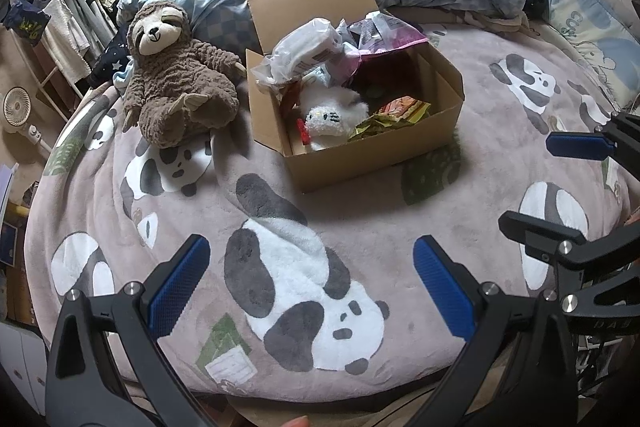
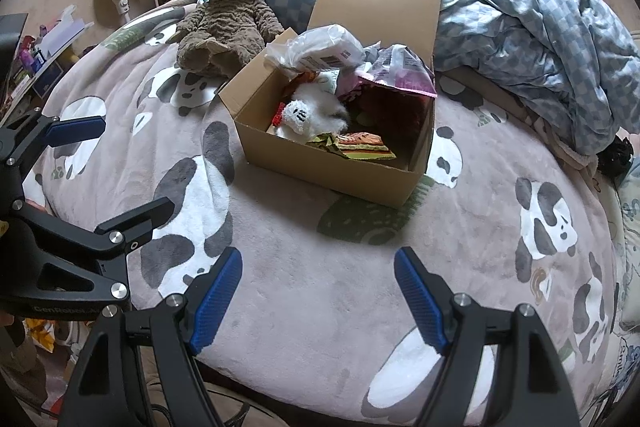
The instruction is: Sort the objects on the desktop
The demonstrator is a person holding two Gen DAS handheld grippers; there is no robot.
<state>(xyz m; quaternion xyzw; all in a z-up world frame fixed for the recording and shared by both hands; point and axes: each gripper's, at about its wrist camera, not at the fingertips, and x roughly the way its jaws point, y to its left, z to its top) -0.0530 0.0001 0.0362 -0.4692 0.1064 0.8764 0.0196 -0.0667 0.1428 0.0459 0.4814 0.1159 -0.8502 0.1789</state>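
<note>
While both grippers, left gripper (image 1: 310, 291) and right gripper (image 2: 318, 301), hover spread and empty: one open cardboard box (image 2: 332, 163) on panda blanket (image 2: 320, 287), holding one white plush (image 2: 316, 115), crinkled packets; one brown sloth plush (image 2: 230, 15) beside it.

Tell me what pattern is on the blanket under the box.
Black-and-white pandas on a pinkish-grey blanket, clearest in the left wrist view.

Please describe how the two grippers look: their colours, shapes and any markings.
Both the left gripper and the right gripper have matte black angular frames with triangular cut-outs and round silver screws. Their fingers carry flat blue ribbed pads. The left gripper's body shows faint lettering, hard to read.
</note>
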